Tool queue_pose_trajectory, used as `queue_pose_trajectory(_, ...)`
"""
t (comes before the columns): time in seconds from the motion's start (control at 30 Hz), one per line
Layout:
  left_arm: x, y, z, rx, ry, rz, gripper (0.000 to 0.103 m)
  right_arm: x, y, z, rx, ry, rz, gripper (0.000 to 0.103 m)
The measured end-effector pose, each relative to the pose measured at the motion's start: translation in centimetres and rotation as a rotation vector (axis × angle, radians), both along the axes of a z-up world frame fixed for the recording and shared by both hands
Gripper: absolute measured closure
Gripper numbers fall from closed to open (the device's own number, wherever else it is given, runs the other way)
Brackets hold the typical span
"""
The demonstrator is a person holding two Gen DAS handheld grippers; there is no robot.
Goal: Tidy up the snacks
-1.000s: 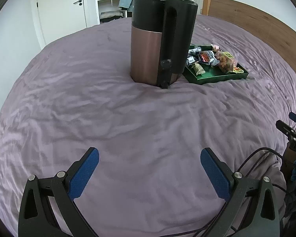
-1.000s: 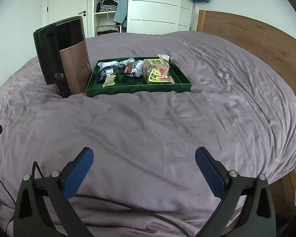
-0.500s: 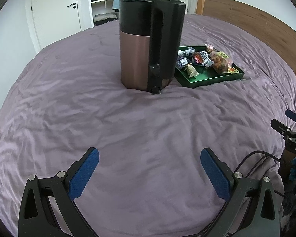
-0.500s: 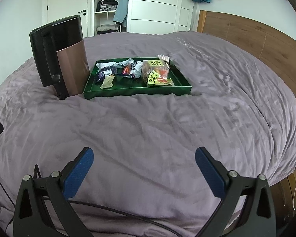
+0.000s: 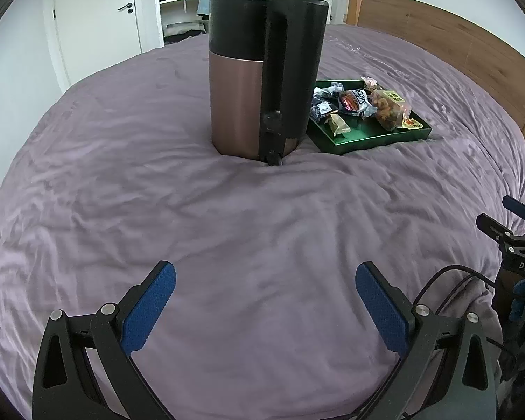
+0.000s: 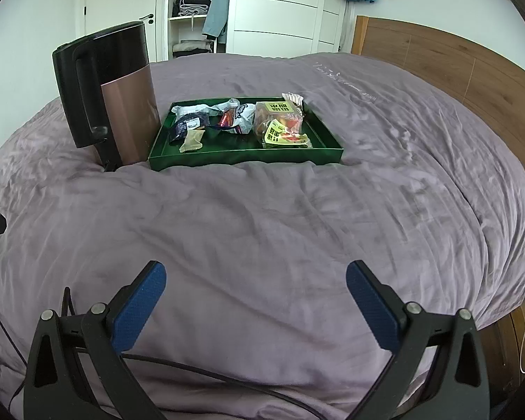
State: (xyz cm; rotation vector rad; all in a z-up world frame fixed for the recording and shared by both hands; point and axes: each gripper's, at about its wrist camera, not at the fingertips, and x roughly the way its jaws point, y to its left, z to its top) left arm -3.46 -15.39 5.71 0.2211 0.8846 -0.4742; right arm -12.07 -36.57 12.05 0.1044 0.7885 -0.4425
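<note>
My left gripper (image 5: 264, 302) and right gripper (image 6: 255, 294) both hang spread wide and empty over the near bedspread (image 6: 262, 217), well short of the far snacks (image 6: 241, 120) in the green tray (image 6: 245, 156) just right of the kettle (image 6: 112, 94). Already gathered there, they fit sorting ahead or sorting done, so any reach should clear the kettle; it hides the tray's left end in the left view, and most wrapper labels are unreadable

The bed (image 6: 262, 217) wears a soft, matt mauve cloth, creased all over. The kettle (image 5: 262, 80) has a brushed copper-toned metal body with a dull sheen, under glossy black plastic at its top and handle. The tray (image 6: 245, 155) is smooth, dark green and shiny. The snack packets (image 6: 241, 117) in it are crinkled, glossy foil and clear film. The headboard (image 6: 455, 63) is smooth, satin wood. Each claw, left claw (image 5: 265, 297) and right claw (image 6: 256, 297), carries finely textured blue pads (image 5: 148, 311) on matt black plastic.
</note>
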Motion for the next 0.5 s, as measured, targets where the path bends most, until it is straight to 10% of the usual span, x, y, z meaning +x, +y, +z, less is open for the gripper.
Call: queue_pose_trajectory(0.5, -0.30, -0.30, 0.08, 0.001, -0.001, -0.003, 0.002, -0.27, 0.10, -0.43, 0.006, 0.008, 0.001, 0.000)
